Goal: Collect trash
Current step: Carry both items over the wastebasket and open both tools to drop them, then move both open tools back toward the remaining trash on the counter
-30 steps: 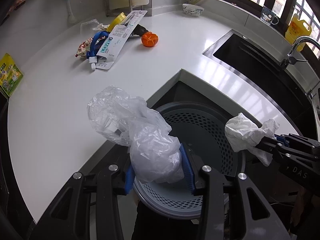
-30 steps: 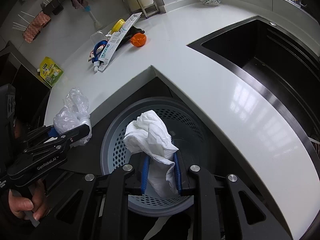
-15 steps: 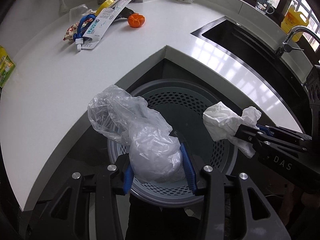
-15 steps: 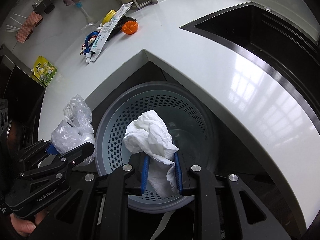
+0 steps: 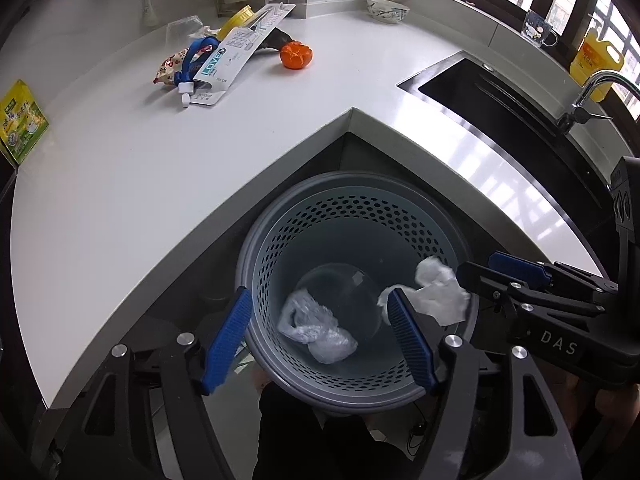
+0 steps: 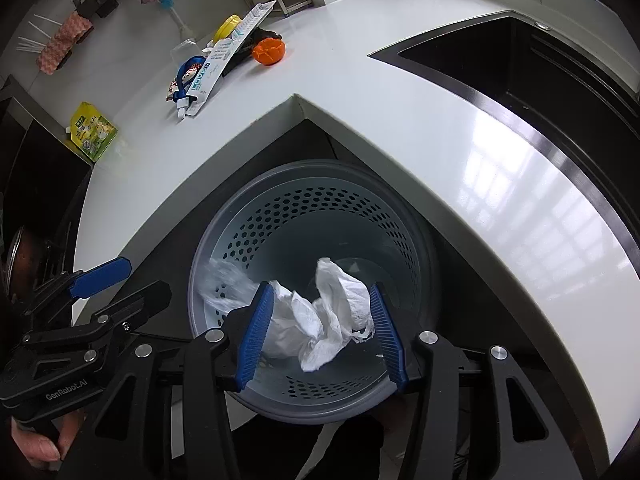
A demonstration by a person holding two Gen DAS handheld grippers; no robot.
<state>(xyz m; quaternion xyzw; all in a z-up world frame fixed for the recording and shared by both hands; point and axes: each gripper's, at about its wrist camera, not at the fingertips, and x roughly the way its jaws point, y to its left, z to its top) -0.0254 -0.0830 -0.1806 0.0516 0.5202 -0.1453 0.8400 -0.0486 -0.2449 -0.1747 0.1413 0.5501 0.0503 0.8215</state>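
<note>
Grey perforated plastic fills the space under both my claws: the waste basket (image 5: 360, 216) stands on the floor in the inner corner of the white counter (image 5: 120, 168), directly below me. My left claw (image 5: 320, 336) is opening and stands wide, nothing between its blue pads (image 5: 228, 336); the crumpled clear plastic bag (image 5: 316, 328) shows blurred beneath it, inside the basket and clear of the pads, so I judge it dropped or dropping. My right claw (image 6: 320, 332) is also opening, about half wide, with the white crumpled tissue (image 6: 324, 320) between its pads. One side of the wad seems to brush the left pad; I cannot tell whether it hangs there or is already falling.

What matters next lies ahead and to the left of both claws: the remaining litter on the counter, well apart from the basket. A long toothpaste box (image 5: 240, 56) lies there with its long axis running away from me, leaning over a blue-strapped wrapper (image 5: 180, 68), an orange fruit (image 5: 296, 55) just beside it. My left claw is on the nearer side to that pile, and I judge it the one to reach first.
</note>
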